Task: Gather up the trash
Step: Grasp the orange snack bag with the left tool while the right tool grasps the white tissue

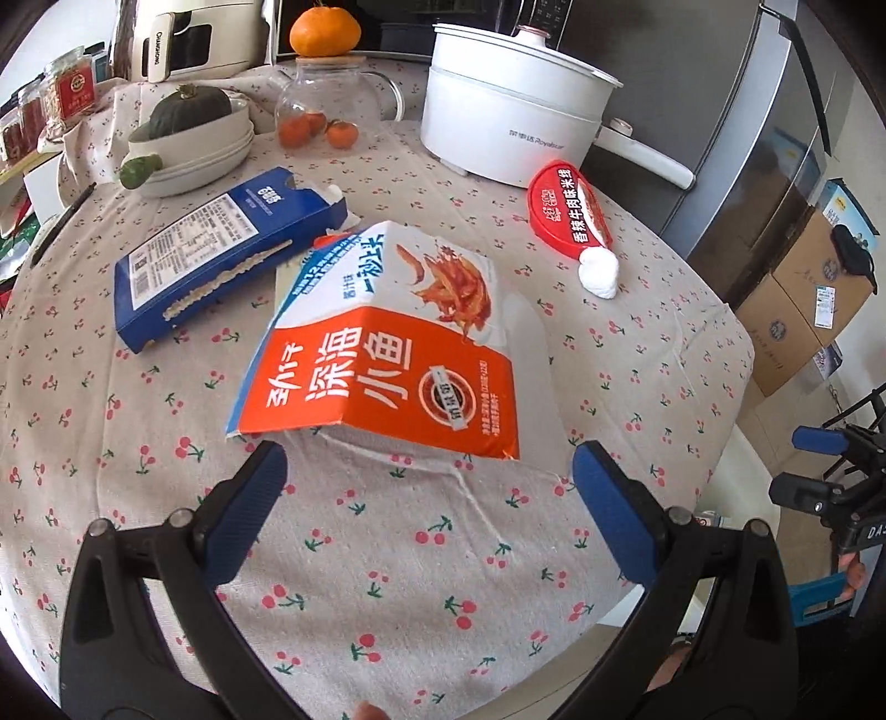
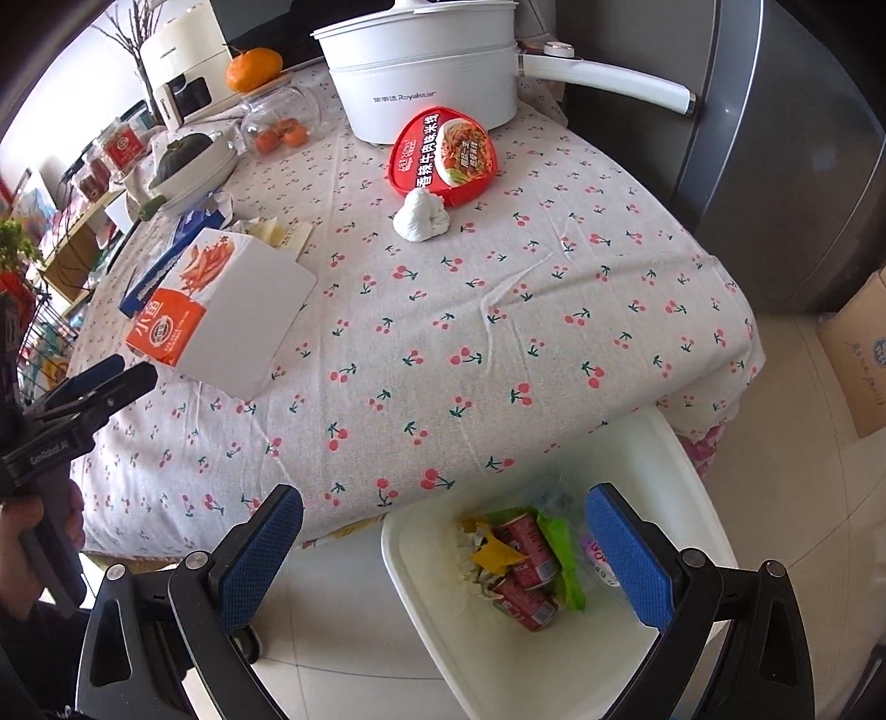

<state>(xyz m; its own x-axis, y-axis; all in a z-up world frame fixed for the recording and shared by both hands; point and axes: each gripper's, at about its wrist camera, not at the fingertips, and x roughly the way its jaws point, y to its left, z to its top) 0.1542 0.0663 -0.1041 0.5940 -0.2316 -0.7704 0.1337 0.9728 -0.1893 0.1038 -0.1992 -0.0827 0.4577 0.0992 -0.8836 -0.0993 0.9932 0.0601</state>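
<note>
Left wrist view, left to right: jars with red labels (image 1: 66,88), text unreadable. White appliance (image 1: 183,39) marked "CHANGHONG". One dark green squash (image 1: 191,108) in stacked white bowls (image 1: 194,149). One blue carton (image 1: 221,249), torn open, lying flat, fine print too small to read. Glass jar (image 1: 326,105) with one orange on its lid, three small oranges at its base. One orange-and-white snack box (image 1: 382,343) printed "深海小鱼", lying on the cherry-print tablecloth (image 1: 387,554) just ahead of the left gripper (image 1: 429,487), whose jaws are spread wide with nothing between. White pot (image 1: 509,122) reads "Royalstar". One red noodle-cup lid (image 1: 567,205), "香辣牛肉味米线", touching one crumpled white tissue (image 1: 598,271).

Right wrist view: right gripper (image 2: 443,548) jaws wide apart, nothing held, above the white trash bin (image 2: 421,587) on the floor at the table edge. Bin holds two red cans (image 2: 526,554), yellow and green wrappers.
</note>
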